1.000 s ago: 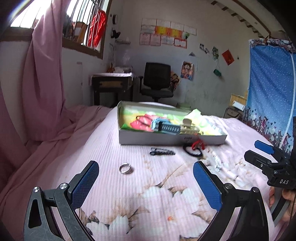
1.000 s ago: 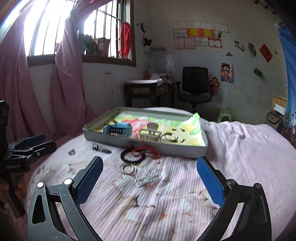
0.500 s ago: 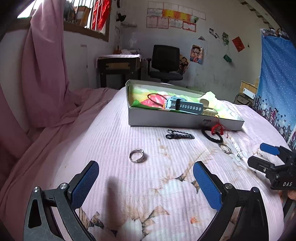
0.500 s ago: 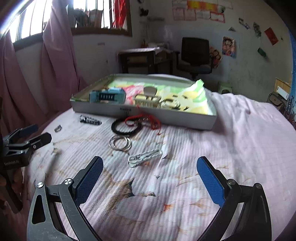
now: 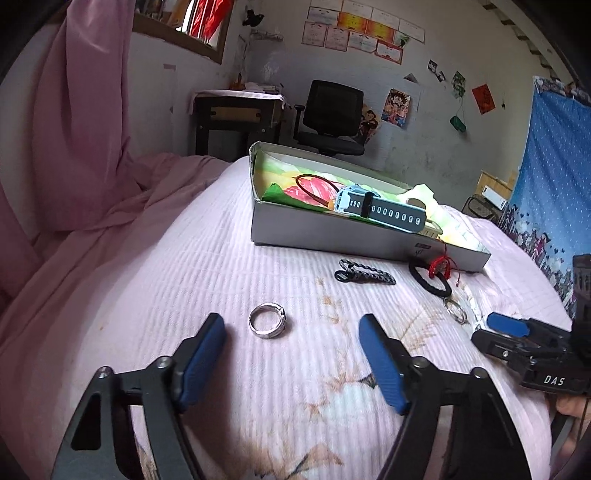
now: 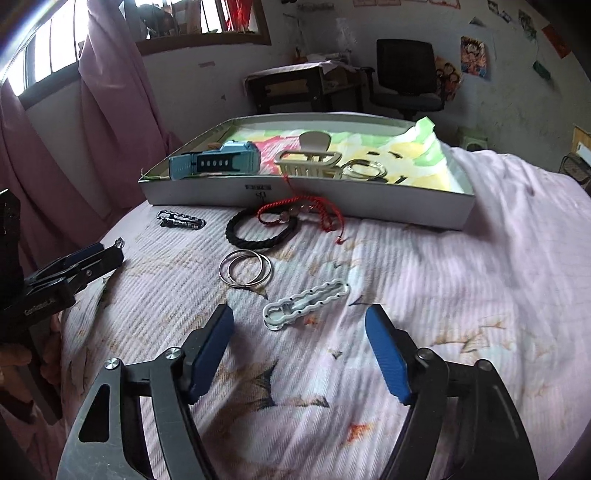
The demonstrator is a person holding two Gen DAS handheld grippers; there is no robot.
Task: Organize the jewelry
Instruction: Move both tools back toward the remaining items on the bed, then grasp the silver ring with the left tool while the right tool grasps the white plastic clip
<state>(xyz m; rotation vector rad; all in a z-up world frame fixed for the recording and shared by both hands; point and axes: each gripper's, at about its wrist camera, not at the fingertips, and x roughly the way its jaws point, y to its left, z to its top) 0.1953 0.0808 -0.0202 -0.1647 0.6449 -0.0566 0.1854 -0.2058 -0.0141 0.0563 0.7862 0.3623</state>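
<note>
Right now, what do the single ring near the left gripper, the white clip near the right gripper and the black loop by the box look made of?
Ring: polished silver metal, going by its bright glints. White clip: probably matte plastic, flat white with no shine. Black loop: twisted cord or elastic fabric, ropey and dull.

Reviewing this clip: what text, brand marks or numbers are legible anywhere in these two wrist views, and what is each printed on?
"DAS": white letters on the black body of the right gripper, seen in the left wrist view.
"GenRobot.AI", partly shadowed: on the black body of the left gripper, seen in the right wrist view.
Small printed label on the front wall of the white cardboard box: too small to read.
Paper certificates on the back wall: blurred, unreadable.
</note>
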